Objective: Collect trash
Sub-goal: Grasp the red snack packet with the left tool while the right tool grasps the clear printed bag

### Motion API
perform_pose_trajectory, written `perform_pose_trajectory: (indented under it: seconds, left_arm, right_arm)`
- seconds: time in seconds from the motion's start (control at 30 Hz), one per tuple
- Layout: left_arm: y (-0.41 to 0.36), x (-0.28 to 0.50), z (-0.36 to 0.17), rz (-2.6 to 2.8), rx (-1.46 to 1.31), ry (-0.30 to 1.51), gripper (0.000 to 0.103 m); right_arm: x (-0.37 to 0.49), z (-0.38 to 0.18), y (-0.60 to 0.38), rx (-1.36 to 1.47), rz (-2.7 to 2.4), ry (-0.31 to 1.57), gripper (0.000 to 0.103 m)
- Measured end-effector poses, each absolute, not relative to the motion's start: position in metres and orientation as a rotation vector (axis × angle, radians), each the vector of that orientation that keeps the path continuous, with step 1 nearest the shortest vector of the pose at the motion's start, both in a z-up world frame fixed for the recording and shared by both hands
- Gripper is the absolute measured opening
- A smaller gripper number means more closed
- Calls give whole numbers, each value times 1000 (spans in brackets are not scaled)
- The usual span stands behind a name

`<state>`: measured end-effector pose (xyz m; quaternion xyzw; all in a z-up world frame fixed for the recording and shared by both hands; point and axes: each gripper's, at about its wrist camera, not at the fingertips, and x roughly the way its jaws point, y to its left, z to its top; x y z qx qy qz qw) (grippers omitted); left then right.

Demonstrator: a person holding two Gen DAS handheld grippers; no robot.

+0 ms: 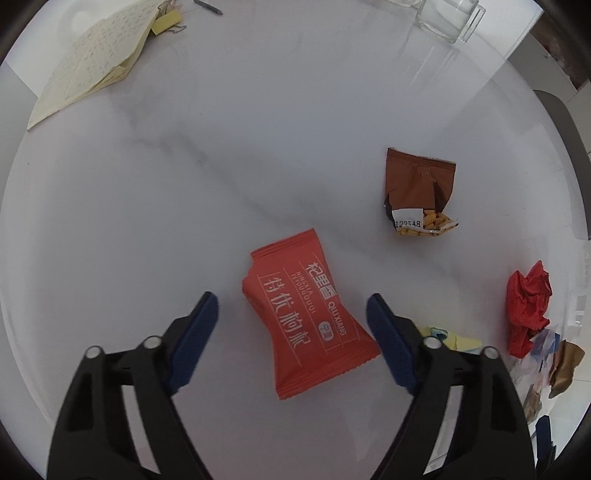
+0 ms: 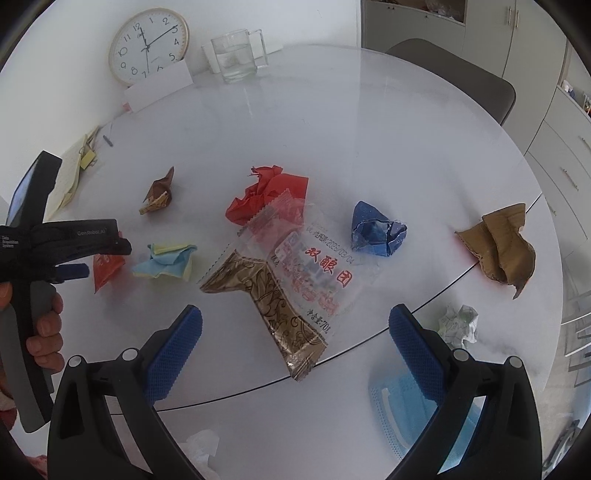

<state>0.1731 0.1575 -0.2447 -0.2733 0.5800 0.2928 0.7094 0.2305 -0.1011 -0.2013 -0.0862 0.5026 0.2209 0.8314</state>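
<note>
Spanning both views, a round white marble table (image 1: pixel 258 147) carries the scattered trash. Left wrist view, left to right: one open notebook (image 1: pixel 88 62) lies at the far left rim, with broad bare marble between it and the left gripper (image 1: pixel 291 314). That gripper's blue-padded fingers are spread wide, one on either side of one red snack packet (image 1: pixel 308 314) lying flat; neither pad touches it. One brown torn packet (image 1: pixel 419 188) spilling orange pieces lies well apart to the right, bare surface all round it. One glass mug (image 1: pixel 448 16) stands at the far edge.

Right wrist view, left to right: one wall clock (image 2: pixel 147 48) leans behind the table. One yellow-and-blue paper wad (image 2: pixel 164 260), one crumpled red paper (image 2: pixel 267 195), one clear-and-gold wrapper (image 2: pixel 280 280), one crumpled blue wrapper (image 2: pixel 376 230) and one crumpled brown paper (image 2: pixel 498 247) follow; the red paper and clear wrapper overlap, the others stand apart. The brown paper sits at the right rim. The right gripper (image 2: pixel 295 325) hovers with fingers spread, holding nothing, the clear wrapper between them. One white paper ball (image 2: pixel 460 325) and one blue face mask (image 2: pixel 406 417) lie nearer the camera, beyond the curved edge of a glass overlay.
</note>
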Motion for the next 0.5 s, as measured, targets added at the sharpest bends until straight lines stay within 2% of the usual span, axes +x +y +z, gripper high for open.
perform_pose_trajectory:
  seconds: [0.07, 0.2, 0.33, 0.43, 0.5]
  left_arm:
    - [156, 174, -245, 667, -581, 1283, 65]
    - [156, 174, -243, 648, -556, 1275, 42]
    - [159, 170, -242, 651, -533, 1285, 38]
    - [161, 161, -243, 654, -525, 1302, 38]
    - [157, 160, -238, 652, -518, 1316, 38]
  right_arm:
    - [232, -202, -104, -176, 463, 1065, 100]
    - [236, -203, -107, -144, 463, 1075, 100]
    - [243, -209, -100, -160, 462, 1078, 98]
    - [249, -218, -93, -185, 469, 1102, 87]
    - [252, -225, -88, -209, 479, 1128, 72]
